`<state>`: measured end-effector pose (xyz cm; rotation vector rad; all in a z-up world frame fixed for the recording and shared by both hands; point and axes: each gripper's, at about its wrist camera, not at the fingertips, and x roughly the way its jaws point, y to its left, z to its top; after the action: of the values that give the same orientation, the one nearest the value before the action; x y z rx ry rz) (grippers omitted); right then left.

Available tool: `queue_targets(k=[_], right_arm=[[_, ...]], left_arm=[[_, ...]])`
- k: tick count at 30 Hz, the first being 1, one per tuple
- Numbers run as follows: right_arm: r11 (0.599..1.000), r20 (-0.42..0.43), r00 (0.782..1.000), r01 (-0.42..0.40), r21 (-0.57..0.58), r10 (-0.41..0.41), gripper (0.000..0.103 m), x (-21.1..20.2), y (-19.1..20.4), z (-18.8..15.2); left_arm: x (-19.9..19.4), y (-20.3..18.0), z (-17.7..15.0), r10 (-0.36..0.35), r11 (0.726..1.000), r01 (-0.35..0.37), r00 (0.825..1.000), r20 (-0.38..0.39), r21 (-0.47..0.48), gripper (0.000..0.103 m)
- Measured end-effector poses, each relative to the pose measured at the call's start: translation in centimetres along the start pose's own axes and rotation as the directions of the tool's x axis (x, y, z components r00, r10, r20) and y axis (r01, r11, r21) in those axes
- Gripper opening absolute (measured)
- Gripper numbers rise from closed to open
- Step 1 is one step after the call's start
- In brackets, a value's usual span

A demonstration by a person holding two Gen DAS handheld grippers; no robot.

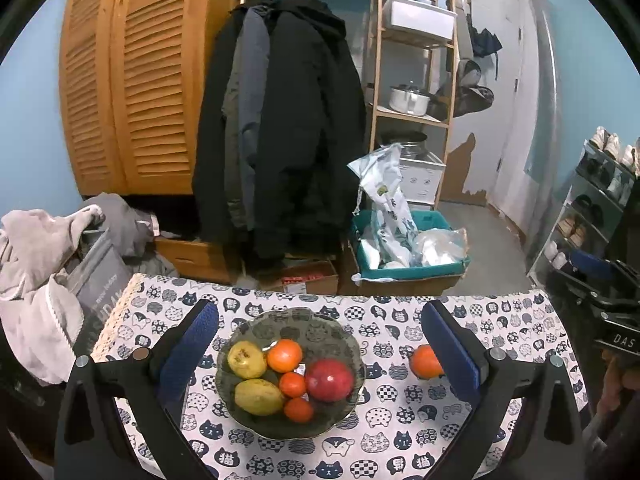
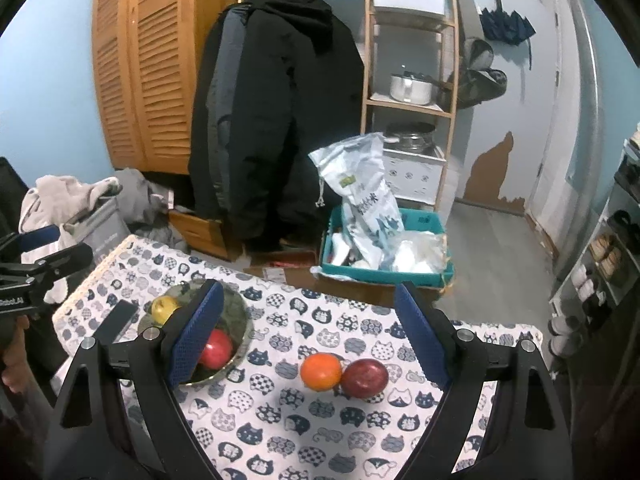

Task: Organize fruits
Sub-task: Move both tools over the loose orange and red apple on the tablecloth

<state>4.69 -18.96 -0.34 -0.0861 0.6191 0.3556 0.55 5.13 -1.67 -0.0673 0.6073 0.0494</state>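
Seen from the left wrist, the left gripper (image 1: 320, 344) hangs with its jaws spread wide and empty, and the glass bowl (image 1: 248, 416) sits on the cat-print counter (image 1: 400, 440) squarely between the two blue pads. Inside the bowl lie two yellow-green fruits (image 1: 258, 397), the nearer one with its long axis running left to right, a large orange (image 1: 284, 355), two small oranges (image 1: 292, 384), and a red apple (image 1: 329, 380). Another orange, the loose orange (image 1: 425, 361), rests on the cloth outside the bowl, partly hidden behind the right-hand pad.

From the right wrist, the right gripper (image 2: 308, 330) is likewise wide open, holding nothing. The loose orange (image 2: 321, 371) and a dark red plum-coloured fruit (image 2: 364, 378) lie touching side by side on the counter (image 2: 280, 420) between the jaws, nearer the right pad. The bowl (image 2: 240, 320) stands at the left, mostly behind the left pad, with the red apple (image 2: 218, 349) and a yellow fruit (image 2: 164, 307) showing.
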Motion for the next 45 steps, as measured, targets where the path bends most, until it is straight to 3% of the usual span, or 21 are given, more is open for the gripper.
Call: queue_targets(k=[15,25,33,45], right_arm=[[0.997,-0.026,0.998,0.062,0.05,-0.061,0.086,-0.1,-3.5,-1.3],[0.988,-0.116,0.987,0.126,0.093,-0.115,0.086,2.3,-6.6,-3.5],[0.979,-0.21,0.97,0.15,0.136,-0.12,0.086,4.6,-8.7,-6.0],[0.956,-0.348,0.936,0.155,0.25,-0.06,0.086,8.8,-11.8,-10.1]], left_arm=[[1.8,-3.8,0.0,-0.045,0.998,0.046,0.998,-0.038,0.045,0.102],[6.1,-7.9,-1.6,-0.074,0.99,0.09,0.986,-0.148,0.104,0.102],[10.6,-10.1,-3.9,-0.106,0.985,0.139,0.956,-0.273,0.104,0.102],[16.4,-11.4,-7.4,-0.09,0.986,0.138,0.911,-0.402,0.09,0.102]])
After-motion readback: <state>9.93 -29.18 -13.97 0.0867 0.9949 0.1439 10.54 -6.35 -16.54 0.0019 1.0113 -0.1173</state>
